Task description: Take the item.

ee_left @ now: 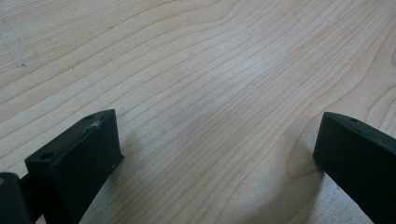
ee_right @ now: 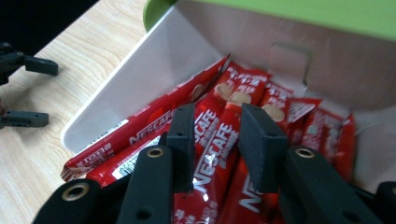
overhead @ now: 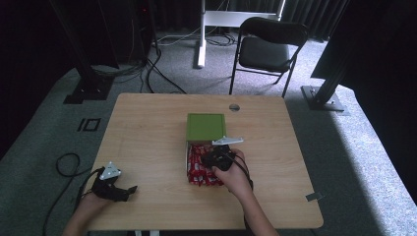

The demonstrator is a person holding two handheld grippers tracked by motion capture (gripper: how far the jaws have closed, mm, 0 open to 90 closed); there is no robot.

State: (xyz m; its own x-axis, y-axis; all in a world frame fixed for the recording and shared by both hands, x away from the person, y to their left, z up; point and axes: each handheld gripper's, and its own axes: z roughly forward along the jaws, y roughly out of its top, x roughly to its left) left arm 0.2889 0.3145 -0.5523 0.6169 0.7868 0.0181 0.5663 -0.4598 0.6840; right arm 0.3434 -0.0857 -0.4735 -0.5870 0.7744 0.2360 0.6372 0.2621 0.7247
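Note:
A white box with its green lid folded back sits mid-table and holds several red Nescafe stick sachets. My right gripper reaches down into the box, its black jaws standing narrowly apart on either side of one red sachet. Seen from the high view, the right gripper hangs over the box's near half. My left gripper rests at the table's front left, open, with bare wood between its jaws. It also appears far off as the left gripper.
The wooden table has a cable hole near its back edge. A black folding chair stands behind it on grey carpet. Cables trail on the floor at the left, and black stand feet flank the table.

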